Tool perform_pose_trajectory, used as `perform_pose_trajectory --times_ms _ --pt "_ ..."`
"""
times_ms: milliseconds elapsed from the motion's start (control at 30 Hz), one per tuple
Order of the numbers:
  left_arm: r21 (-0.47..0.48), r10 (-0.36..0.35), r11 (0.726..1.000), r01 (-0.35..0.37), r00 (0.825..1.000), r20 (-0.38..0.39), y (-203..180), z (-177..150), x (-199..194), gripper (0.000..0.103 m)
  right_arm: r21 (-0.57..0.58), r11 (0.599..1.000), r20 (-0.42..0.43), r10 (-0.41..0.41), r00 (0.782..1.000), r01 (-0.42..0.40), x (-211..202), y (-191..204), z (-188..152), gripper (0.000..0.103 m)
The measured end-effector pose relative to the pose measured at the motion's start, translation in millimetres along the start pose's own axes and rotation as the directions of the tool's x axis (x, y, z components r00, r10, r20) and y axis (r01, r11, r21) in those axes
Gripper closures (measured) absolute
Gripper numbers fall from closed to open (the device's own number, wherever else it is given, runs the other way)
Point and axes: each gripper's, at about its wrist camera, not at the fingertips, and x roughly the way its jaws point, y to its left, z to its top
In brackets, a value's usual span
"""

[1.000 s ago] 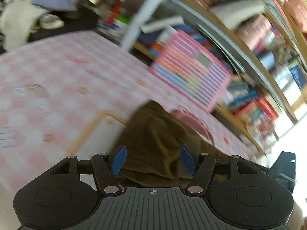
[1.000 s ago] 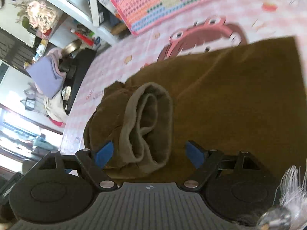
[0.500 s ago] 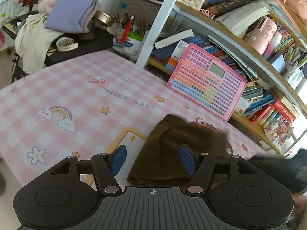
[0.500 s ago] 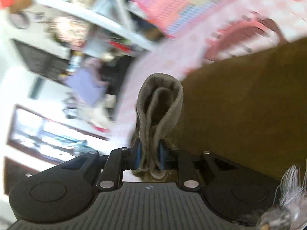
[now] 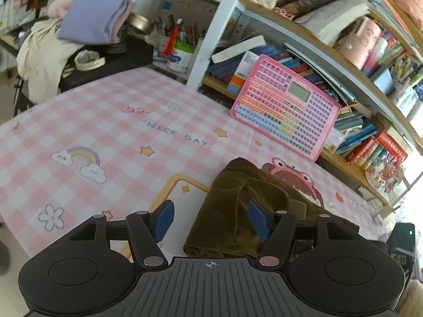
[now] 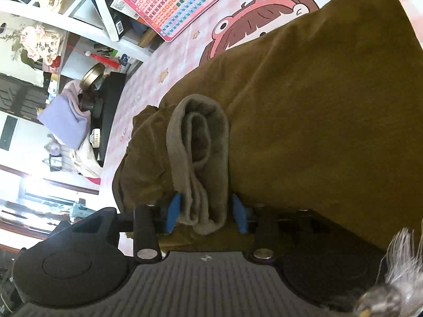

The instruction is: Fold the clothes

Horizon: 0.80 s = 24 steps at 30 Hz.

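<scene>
The right gripper point(image 6: 206, 215) has its blue-tipped fingers point(image 6: 173, 211) on both sides of a grey-green folded cuff point(image 6: 201, 158) of the soft brown garment point(image 6: 317, 111); whether they pinch it tight is hard to tell. The left gripper point(image 5: 211, 220) hangs with its fingers point(image 5: 164, 218) spread wide, gripping nothing. The brown garment point(image 5: 238, 211) lies below and between them, on the counter with the pink checked cloth point(image 5: 92, 121). Its near edge is hidden behind the black gripper body. Farther back, a pink toy keyboard point(image 5: 285, 105) leans on a crowded bookshelf point(image 5: 330, 52).
</scene>
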Motion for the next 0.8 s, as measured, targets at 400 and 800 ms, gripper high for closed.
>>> perform_pose_trajectory --times_ms 400,800 --pt "0.000 -0.028 1.000 0.028 0.999 -0.035 0.9 -6.8 3.5 0.040 -0.036 0.997 0.047 -0.066 0.997 0.067 -3.9 0.7 -2.7 0.077" --pt "0.010 -0.057 0.998 0.057 0.997 -0.056 3.0 -3.5 13.2 0.040 -0.207 0.944 0.192 -0.218 0.957 0.257 -30.3 28.3 -12.8 0.070"
